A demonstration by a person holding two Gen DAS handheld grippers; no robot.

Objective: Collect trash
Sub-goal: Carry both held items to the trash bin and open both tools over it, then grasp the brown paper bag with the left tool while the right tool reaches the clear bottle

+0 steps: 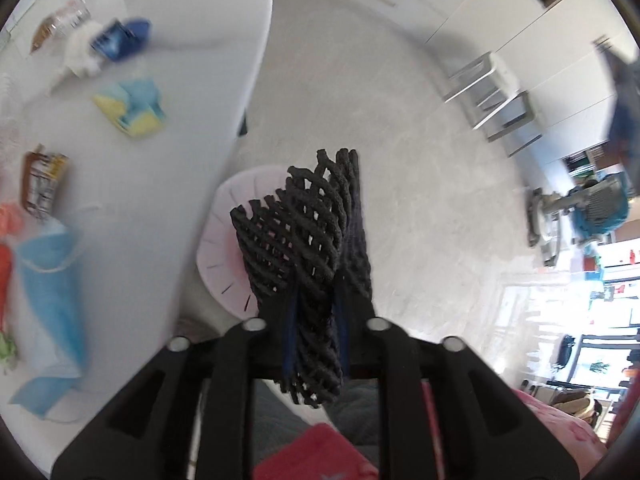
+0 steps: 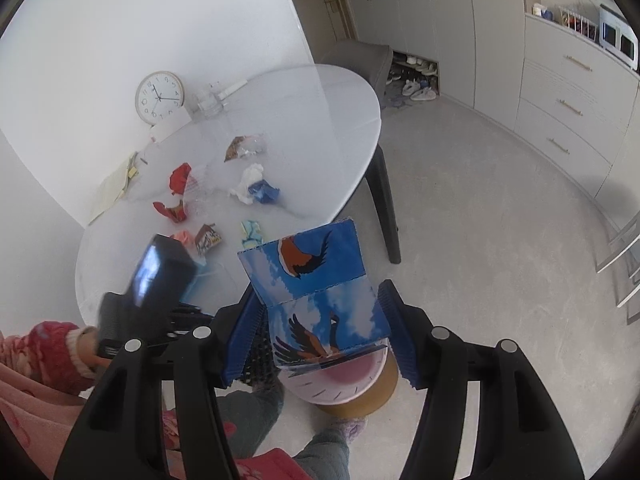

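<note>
My left gripper [image 1: 316,296] is shut on a black foam net sleeve [image 1: 308,236] and holds it above the pink bin [image 1: 224,240] on the floor beside the table. My right gripper [image 2: 320,320] holds a blue box printed with birds [image 2: 320,292] between its jaws, right over the pink bin [image 2: 340,380]. The left gripper [image 2: 160,280] shows at the left of the right wrist view. Trash lies on the white table [image 2: 320,112]: a blue face mask [image 1: 52,280], a brown wrapper [image 1: 42,182], a yellow-blue packet [image 1: 132,108], a blue wrapper with white tissue [image 1: 116,40], red wrappers [image 2: 176,192].
A clock [image 2: 159,98] leans on the wall at the table's back, with glass jars [image 2: 208,104] beside it. A grey chair [image 2: 360,60] stands behind the table. Cabinets [image 2: 560,100] line the right. A metal step stool [image 1: 492,96] stands on the floor.
</note>
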